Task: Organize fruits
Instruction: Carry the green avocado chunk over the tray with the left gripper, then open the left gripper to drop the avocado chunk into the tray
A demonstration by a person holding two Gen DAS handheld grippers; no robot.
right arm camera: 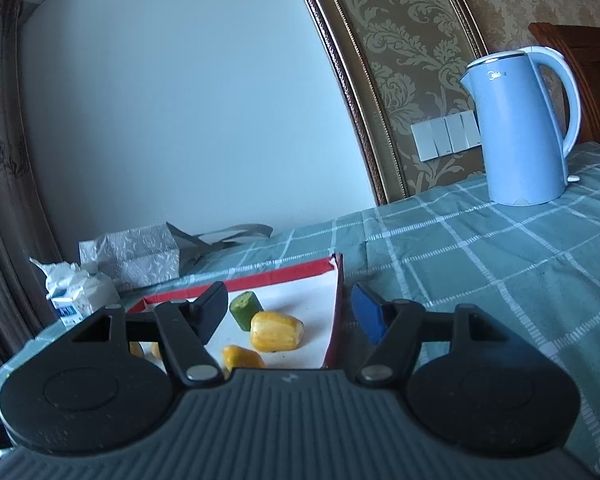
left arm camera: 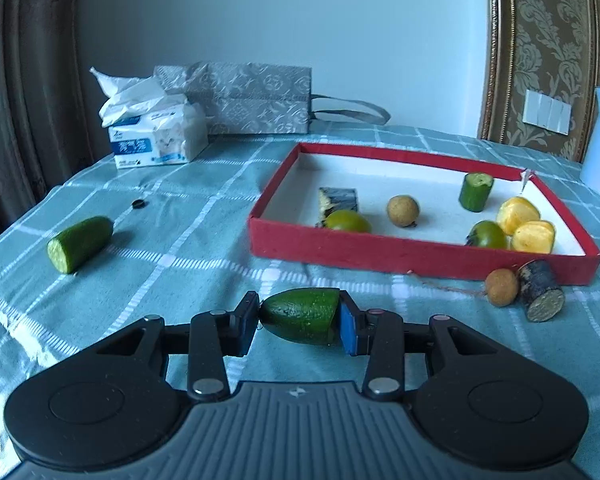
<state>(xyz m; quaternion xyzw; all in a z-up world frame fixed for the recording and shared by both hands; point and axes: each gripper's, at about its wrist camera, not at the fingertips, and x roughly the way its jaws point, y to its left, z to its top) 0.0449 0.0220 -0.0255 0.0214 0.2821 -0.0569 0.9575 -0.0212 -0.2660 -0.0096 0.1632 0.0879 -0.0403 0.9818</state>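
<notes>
Several fruit pieces already lie in the shallow red cardboard tray at centre right, the left hand-held gripper clamps a green cucumber end at lower centre, the right hand-held gripper gapes empty, and pieces remain outside

The left gripper points forward and somewhat down toward the table. Its jaws are drawn close, pads pressing on either end of a cucumber piece held crosswise between them, just above the table by the look of it, though the fisheye view makes that hard to judge.

The right gripper points nearly level, rolled a little so its left finger sits slightly higher than the right one. Its jaws stand well apart with nothing pinched between them. They straddle the near right wall of the red tray.
</notes>
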